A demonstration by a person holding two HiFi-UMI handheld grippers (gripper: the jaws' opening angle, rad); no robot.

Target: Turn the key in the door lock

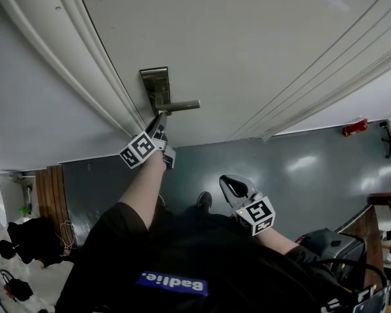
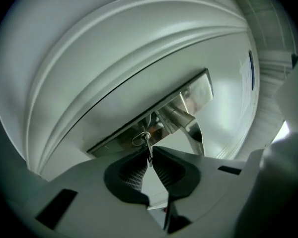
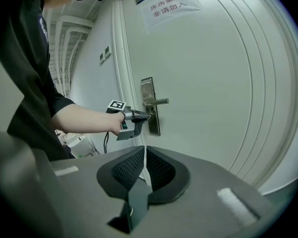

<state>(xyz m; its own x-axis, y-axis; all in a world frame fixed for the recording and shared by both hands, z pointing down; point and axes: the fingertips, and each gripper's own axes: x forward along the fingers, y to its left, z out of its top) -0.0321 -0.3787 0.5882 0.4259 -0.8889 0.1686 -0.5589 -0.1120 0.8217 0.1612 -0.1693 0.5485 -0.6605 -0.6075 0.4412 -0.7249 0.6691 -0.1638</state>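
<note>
The left hand-held gripper (image 2: 149, 156) is pinching the key (image 2: 147, 144), its two dark pads pressing on either side of it. The key is sitting in the keyhole in the lower part of the lock plate (image 2: 198, 89), just below the lever handle (image 3: 157, 102) that is sticking out from the plate. The plate is sitting near the edge of the white door (image 1: 247, 38). The right hand-held gripper (image 3: 145, 165) is hanging well apart from the lock plate and pointing toward it, its jaws pressing together on nothing. A paper notice (image 3: 168, 7) is hanging high above the plate.
</note>
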